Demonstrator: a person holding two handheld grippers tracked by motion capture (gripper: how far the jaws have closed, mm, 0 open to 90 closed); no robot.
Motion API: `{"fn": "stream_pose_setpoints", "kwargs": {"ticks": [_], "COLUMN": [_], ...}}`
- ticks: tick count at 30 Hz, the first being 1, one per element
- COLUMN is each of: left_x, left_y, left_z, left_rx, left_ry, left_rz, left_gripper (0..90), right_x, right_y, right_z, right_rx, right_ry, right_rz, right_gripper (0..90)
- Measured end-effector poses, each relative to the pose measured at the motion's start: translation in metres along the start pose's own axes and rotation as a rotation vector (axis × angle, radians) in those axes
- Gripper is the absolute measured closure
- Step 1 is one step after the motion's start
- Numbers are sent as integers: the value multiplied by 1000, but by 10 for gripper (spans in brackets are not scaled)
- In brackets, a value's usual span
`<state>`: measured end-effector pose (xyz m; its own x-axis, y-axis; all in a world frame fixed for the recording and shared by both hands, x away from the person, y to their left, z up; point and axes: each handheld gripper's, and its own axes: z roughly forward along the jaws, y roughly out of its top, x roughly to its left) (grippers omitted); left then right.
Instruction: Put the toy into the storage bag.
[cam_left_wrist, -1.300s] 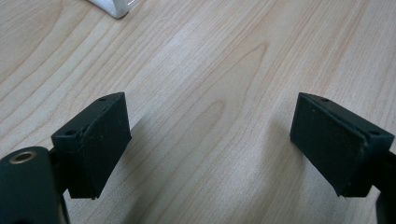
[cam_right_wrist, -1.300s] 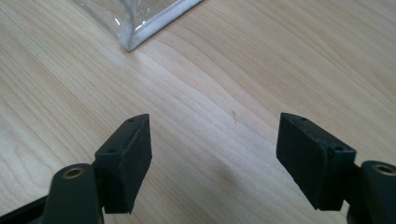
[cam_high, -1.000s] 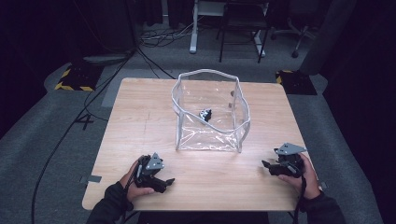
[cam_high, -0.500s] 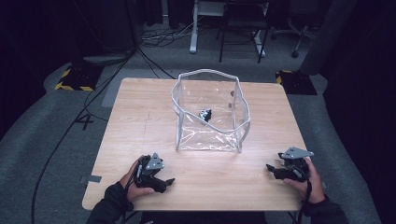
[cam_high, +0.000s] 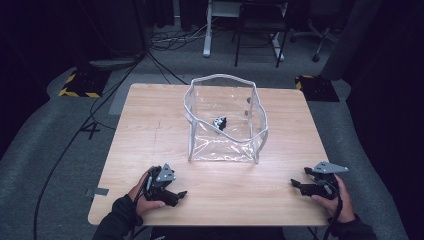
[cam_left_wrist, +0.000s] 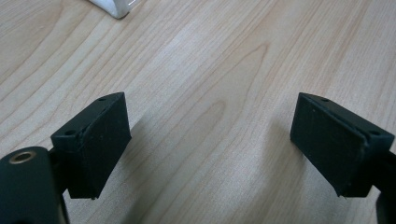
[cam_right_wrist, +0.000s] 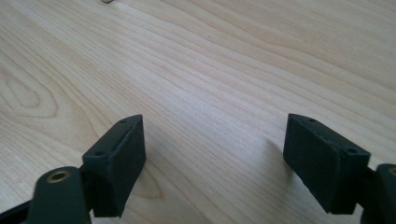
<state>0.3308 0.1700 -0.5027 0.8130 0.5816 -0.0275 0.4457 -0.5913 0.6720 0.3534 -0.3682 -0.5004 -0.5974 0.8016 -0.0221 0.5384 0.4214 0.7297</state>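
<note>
Both grippers sit low at the near edge of the surface (cam_high: 150, 130), left gripper (cam_high: 176, 195) released with nothing between its jaws, right gripper (cam_high: 299, 185) jaws just been opening, also empty. Farther off, the clear bag (cam_high: 225, 120) stands open mid-surface with a small black item (cam_high: 220, 122) inside. Risk: the soft wall probably buckles or tips if a gripper bumps its rim when reaching in.

Clear bag (cam_high: 225, 125) mid-table (cam_high: 150, 130); flanks free
</note>
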Motion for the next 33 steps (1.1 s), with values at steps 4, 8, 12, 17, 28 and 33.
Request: {"fn": "stream_pose_setpoints", "kwargs": {"ticks": [4,8,12,17,28,33], "left_x": [0,0,0,0,-1,0], "left_y": [0,0,0,0,0,0], "left_z": [0,0,0,0,0,0], "left_rx": [-1,-1,-1,2,-2,-1], "left_ry": [0,0,1,2,3,2], "left_rz": [-1,-1,-1,4,-4,1], "left_gripper": [123,123,123,121,122,121], "right_x": [-4,-5,-5,-5,-7,-7], "right_y": [-5,-6,-6,-6,-4,-4], "right_z": [-2,-3,-3,-2,-1,-1], "right_rx": [-14,-13,-12,-15,-14,-13], "right_ry": [-9,-12,-12,-9,-11,-11], "right_rz": [30,28,27,28,21,17], "right_gripper": [180,180,179,176,174,174]}}
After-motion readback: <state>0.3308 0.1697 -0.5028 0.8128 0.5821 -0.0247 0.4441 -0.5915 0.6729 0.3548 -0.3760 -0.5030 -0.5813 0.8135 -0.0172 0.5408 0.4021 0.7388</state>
